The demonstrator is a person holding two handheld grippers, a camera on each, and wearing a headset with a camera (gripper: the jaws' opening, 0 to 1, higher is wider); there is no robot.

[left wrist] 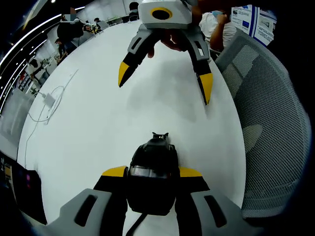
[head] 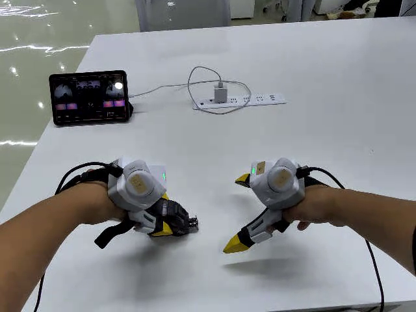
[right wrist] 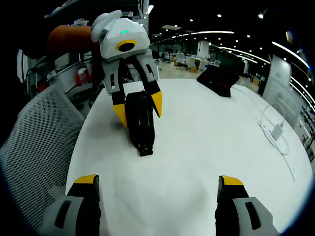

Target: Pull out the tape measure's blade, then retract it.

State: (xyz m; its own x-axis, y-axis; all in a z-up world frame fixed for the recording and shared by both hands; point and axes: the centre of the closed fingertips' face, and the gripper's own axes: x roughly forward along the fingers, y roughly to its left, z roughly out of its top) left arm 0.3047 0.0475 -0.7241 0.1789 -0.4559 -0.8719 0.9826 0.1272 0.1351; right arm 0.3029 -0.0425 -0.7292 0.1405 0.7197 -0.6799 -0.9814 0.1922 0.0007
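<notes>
While the left gripper [left wrist: 152,173] clamps the black tape measure [left wrist: 153,157] low in the centre of its view, the rigid, smooth case looks secure, and the wide-open right gripper [right wrist: 158,181] should probably pinch the small end hook [left wrist: 160,134], since the thin blade springs back.

an open-plan office is indicated by desk rows [right wrist: 194,61] and ceiling strip lights [right wrist: 211,33] beyond the fingers [right wrist: 230,183], a mesh chair [right wrist: 39,140] beside them.
</notes>
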